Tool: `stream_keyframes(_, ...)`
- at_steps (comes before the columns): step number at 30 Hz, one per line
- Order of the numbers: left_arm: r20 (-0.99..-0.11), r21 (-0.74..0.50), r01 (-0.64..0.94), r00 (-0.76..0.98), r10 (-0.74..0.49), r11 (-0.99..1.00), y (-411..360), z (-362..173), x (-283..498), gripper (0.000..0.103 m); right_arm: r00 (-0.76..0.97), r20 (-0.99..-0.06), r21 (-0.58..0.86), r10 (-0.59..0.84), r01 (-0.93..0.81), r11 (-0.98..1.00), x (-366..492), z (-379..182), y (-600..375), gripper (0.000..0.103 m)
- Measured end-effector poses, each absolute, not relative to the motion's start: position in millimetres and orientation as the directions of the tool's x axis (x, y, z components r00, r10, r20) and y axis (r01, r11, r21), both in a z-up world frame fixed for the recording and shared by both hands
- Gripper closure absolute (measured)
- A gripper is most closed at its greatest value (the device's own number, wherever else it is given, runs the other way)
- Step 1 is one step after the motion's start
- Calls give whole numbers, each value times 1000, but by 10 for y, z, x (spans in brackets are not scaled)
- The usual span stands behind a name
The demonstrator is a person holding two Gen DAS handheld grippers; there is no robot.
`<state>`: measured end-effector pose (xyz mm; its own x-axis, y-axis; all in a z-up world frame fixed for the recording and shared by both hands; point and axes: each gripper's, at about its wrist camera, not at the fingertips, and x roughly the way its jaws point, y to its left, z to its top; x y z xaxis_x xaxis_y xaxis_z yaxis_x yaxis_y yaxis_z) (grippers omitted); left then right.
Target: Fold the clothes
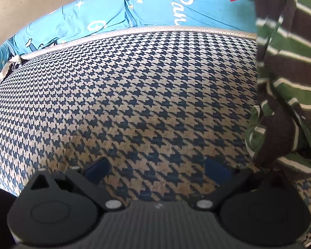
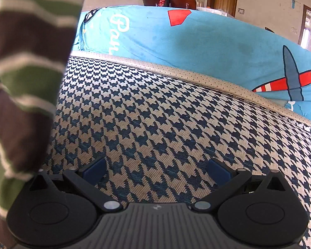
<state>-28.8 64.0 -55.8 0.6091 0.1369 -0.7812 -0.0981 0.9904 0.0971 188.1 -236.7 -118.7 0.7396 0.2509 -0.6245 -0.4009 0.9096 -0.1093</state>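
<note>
**A:** Jaws first: left gripper (image 1: 156,171) stands wide apart over the mat (image 1: 134,95), nothing between its blue pads (image 1: 97,169). Right gripper (image 2: 156,171) likewise, pads (image 2: 94,170) spread, bare mat (image 2: 165,114) between them.

**B:** Neither one holds the garment?

**A:** Neither, on this evidence. The shirt (image 1: 286,72), green and brown with thin white stripes, hangs at the right edge of the left view and at the left edge of the right view (image 2: 24,72). So it sits between the two grippers, close to both, its lower end bunched just beside the left gripper's right finger. What supports its upper end is out of view.

**B:** Which way does it run?

**A:** Long axis near vertical, top end up past the frame, bottom end down at the mat. The stripes cross it at a slant. Whether this part is a sleeve or the body, I cannot tell.

**B:** Step in hand?

**A:** Early, by my reading: nothing lies flat yet, and no fold shows. The next move likely calls for closing on two edges and spreading the shirt out on the mat, clear of the blue sheet (image 2: 197,41) behind.

**B:** Any snag?

**A:** Bunched cloth may hide the hem, so a pinch could catch two layers.
</note>
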Motion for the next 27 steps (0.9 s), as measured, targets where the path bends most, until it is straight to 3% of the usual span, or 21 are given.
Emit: stream_keyframes(27,-787,97,-112,599,145,989,828,-565,-94,0,740,-624,-109,251,-401,910,1788,-1189,-2408,0)
